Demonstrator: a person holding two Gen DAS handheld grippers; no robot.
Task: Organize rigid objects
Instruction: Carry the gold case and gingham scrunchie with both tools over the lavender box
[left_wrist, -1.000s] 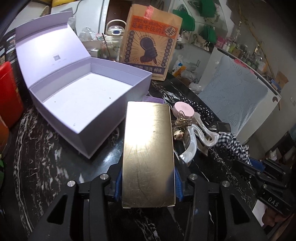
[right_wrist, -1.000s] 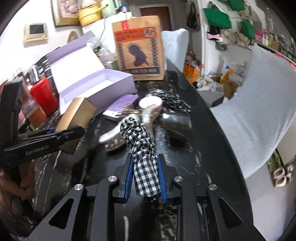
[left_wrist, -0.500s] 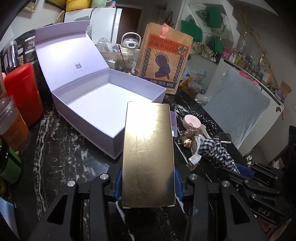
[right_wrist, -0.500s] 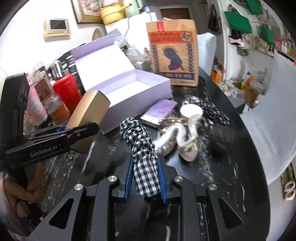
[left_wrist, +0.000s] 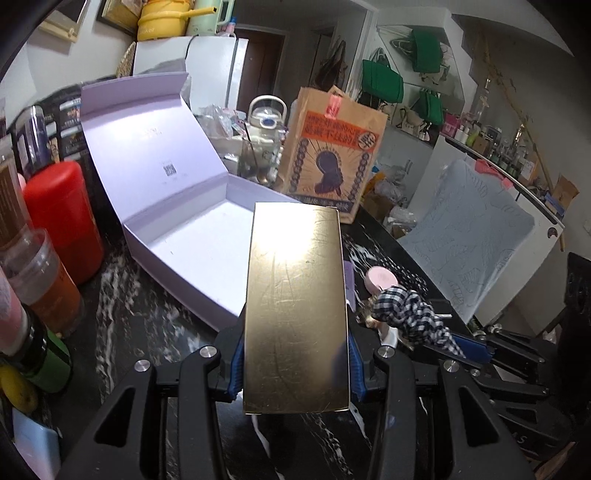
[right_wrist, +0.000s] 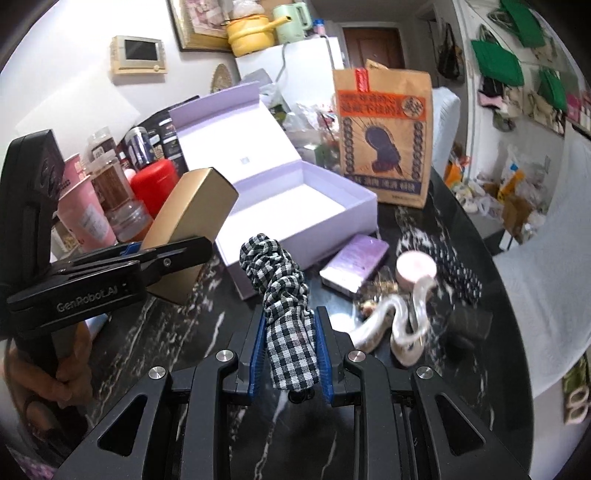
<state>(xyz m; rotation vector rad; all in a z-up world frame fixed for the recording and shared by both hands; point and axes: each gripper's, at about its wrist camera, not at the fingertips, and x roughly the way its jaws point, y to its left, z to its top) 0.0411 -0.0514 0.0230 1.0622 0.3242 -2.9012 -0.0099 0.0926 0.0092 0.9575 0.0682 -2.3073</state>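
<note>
My left gripper (left_wrist: 295, 365) is shut on a long gold box (left_wrist: 297, 302) and holds it above the black marble table, in front of the open lilac gift box (left_wrist: 207, 254). The gold box (right_wrist: 192, 218) and left gripper (right_wrist: 162, 262) also show in the right wrist view. My right gripper (right_wrist: 290, 354) is shut on a black-and-white checked scrunchie (right_wrist: 284, 295), raised over the table; it also shows in the left wrist view (left_wrist: 410, 314). The lilac box (right_wrist: 295, 206) is empty inside with its lid tilted back.
On the table lie a small purple box (right_wrist: 354, 264), a pink round case (right_wrist: 415, 267), a pearly hair claw (right_wrist: 399, 325), a dotted dark scrunchie (right_wrist: 458, 266) and a dark block (right_wrist: 471, 321). A brown paper bag (right_wrist: 384, 136) stands behind. Red canister (left_wrist: 62, 218) and jars crowd the left.
Both grippers have lifted and drawn back with their loads. The lilac box now sits farther away, and the scrunchie is off the hair claw pile.
</note>
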